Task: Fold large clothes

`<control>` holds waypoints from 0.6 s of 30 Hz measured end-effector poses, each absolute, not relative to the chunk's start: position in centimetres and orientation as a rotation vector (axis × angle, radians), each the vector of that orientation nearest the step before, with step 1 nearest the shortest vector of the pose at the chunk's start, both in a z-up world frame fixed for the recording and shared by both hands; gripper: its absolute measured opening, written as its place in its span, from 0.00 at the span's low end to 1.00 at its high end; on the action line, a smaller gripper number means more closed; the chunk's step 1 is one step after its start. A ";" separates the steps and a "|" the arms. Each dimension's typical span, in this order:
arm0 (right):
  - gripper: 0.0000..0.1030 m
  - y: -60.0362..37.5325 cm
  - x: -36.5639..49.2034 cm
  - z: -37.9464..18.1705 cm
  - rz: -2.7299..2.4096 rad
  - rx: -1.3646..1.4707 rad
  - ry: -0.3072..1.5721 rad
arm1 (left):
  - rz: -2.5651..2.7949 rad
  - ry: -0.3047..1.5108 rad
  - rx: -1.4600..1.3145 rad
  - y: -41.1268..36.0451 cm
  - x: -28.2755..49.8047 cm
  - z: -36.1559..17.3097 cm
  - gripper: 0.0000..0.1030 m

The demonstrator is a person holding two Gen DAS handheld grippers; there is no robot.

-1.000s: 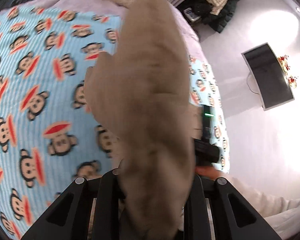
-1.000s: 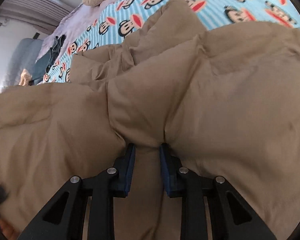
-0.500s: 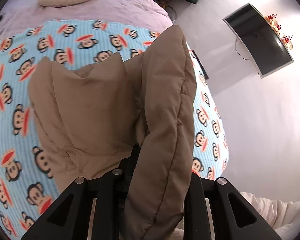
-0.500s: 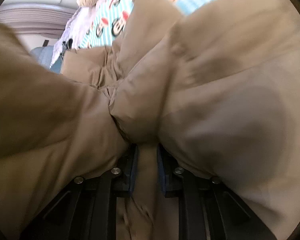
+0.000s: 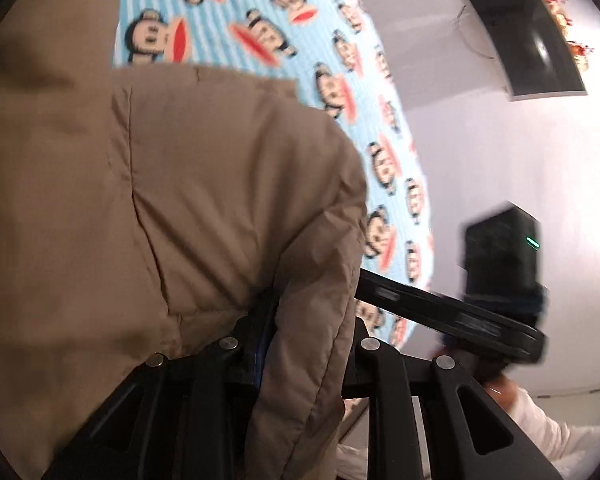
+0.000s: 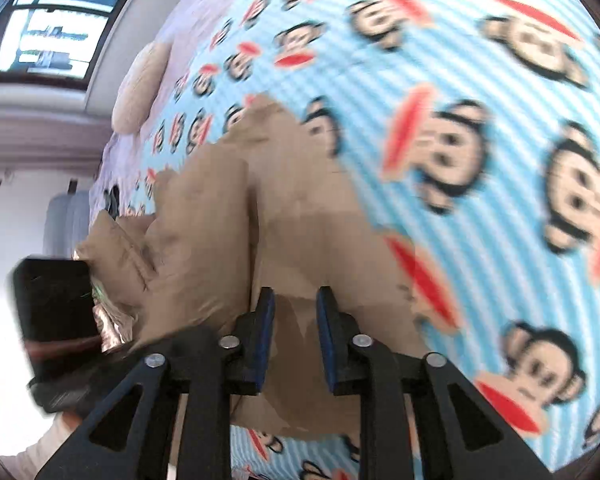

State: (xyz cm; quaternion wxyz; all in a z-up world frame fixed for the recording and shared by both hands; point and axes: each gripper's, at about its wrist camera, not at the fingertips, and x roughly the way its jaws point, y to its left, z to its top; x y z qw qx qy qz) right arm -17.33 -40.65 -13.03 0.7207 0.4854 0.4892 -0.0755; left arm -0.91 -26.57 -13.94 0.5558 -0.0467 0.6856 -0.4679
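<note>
- We see the left claw (image 5: 300,344) clamped on a fold of the tan quilted padded coat (image 5: 160,208).
- The right claw (image 6: 294,336) has just been opening; coat lies between its parted pads, over the monkey-print blue striped bedspread (image 6: 480,240).

Puffy coat in the way, open bed to the side

The big tan coat (image 5: 204,208) fills the space in front of the left gripper (image 5: 300,344), with a thick fold between its fingers. The right gripper (image 6: 294,336) has just opened, with coat cloth between its blue pads. The monkey blanket (image 6: 500,128) to its right lies flat and open. A cream pillow (image 6: 140,88) sits far off.
</note>
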 end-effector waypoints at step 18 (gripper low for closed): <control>0.17 -40.2 -6.6 -14.8 0.061 1.077 1.212 | -1.049 1.231 0.181 -21.1 -4.7 -2.6 0.24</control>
